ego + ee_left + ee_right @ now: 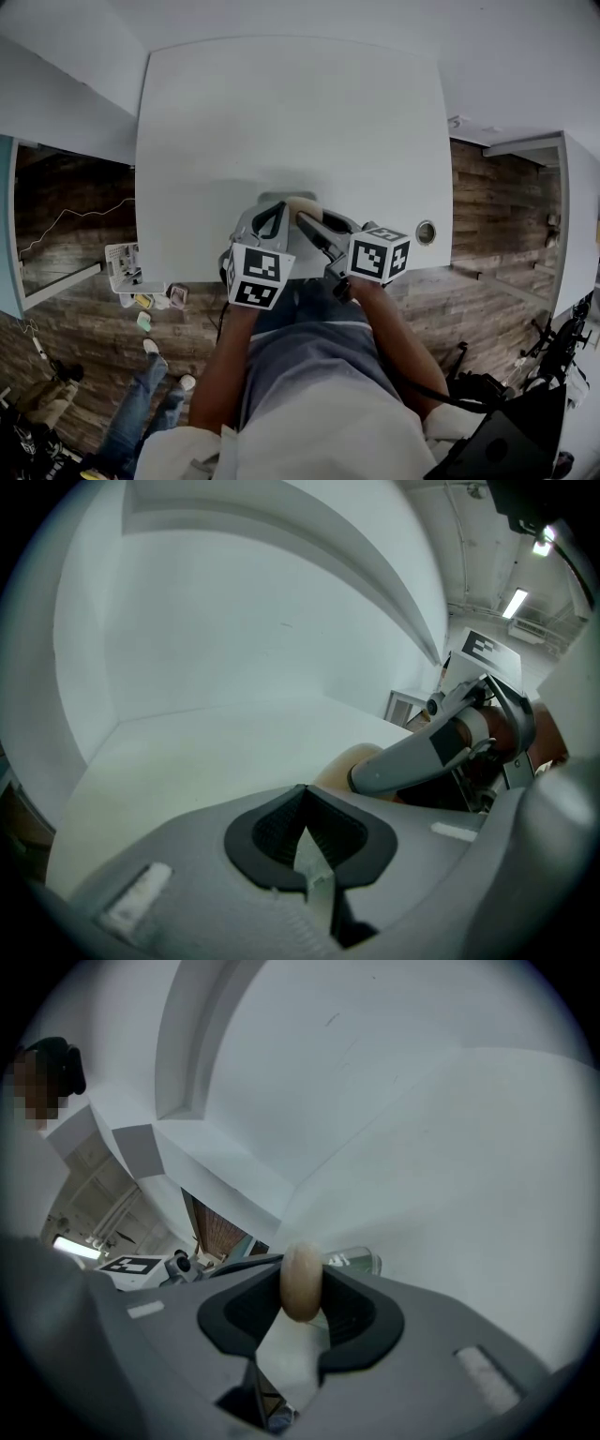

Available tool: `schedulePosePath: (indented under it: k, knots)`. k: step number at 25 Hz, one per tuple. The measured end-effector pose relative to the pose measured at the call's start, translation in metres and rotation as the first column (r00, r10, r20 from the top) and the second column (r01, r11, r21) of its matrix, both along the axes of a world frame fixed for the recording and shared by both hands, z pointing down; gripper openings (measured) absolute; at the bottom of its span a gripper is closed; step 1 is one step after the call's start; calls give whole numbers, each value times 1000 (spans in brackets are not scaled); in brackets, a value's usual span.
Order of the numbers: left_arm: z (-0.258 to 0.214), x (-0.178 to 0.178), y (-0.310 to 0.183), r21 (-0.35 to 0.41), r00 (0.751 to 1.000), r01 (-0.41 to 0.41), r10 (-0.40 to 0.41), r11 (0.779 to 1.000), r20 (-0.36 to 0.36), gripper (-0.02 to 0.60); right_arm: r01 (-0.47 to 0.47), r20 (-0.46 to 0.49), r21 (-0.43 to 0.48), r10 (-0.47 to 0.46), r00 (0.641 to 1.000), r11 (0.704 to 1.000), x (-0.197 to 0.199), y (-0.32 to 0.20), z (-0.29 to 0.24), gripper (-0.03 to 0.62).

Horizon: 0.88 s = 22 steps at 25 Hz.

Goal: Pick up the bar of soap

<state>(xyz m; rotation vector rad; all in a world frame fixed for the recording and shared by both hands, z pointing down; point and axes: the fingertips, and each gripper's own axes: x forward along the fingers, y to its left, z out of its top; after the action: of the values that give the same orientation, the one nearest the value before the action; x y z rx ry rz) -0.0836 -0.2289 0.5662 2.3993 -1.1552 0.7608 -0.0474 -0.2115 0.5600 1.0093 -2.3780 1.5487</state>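
While a person bends over the white counter (281, 112) in the head view, both grippers meet near its 6 o'clock edge. The tan bar of soap (303, 205) sits at the tips of the right gripper (305, 217), with the left gripper (274, 211) just beside it at 9 o'clock.

Left gripper view: its jaws are clenched together on nothing, and the bar of soap (345, 761) lies at their 2 o'clock, touched by the right gripper's gray jaw.

Right gripper view: the jaws grasp the bar of soap (302, 1282) edge-on between their dark pads.
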Motion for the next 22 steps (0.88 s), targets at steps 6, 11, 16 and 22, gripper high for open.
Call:
schedulePosePath:
  k: [6, 11, 16, 22]
  knots:
    - [-16, -1, -1, 34, 1000, 11, -11, 999, -16, 3, -8, 44, 8, 8, 999, 1000, 2, -1, -13, 121]
    - [-35, -6, -4, 58, 999, 37, -35, 998, -33, 3, -17, 67, 30, 15, 998, 999, 6, -3, -27, 121]
    - [-52, -8, -5, 87, 997, 57, -53, 995, -56, 3, -31, 95, 50, 26, 995, 998, 9, -4, -41, 121]
    - [-59, -10, -2, 100, 996, 66, -60, 993, -64, 3, -49, 127, 66, 40, 991, 997, 10, -3, -57, 121]
